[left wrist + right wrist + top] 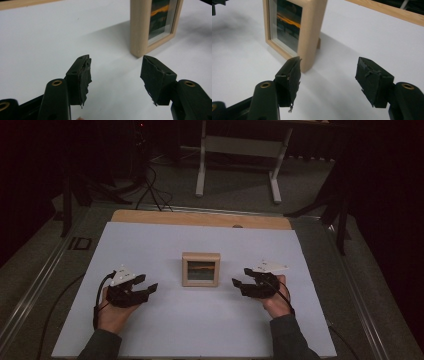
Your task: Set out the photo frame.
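A small light-wood picture frame (201, 269) stands upright in the middle of the white table top (165, 242), holding a dark picture with an orange streak. My left gripper (146, 285) rests on the table to the frame's left, open, with nothing between its jaws. In the left gripper view the frame (152, 25) stands just beyond the gripper (116, 75), ahead and to the right. My right gripper (241, 277) is to the frame's right, also open and holding nothing. The right gripper view shows the frame (297, 27) close ahead at left of the gripper (328, 75).
A wooden strip (200, 218) runs along the table's far edge. Beyond it stand the white legs of another table (237, 155) and black stands with cables (150, 185) on the floor. A person's hands and dark sleeves enter from the bottom.
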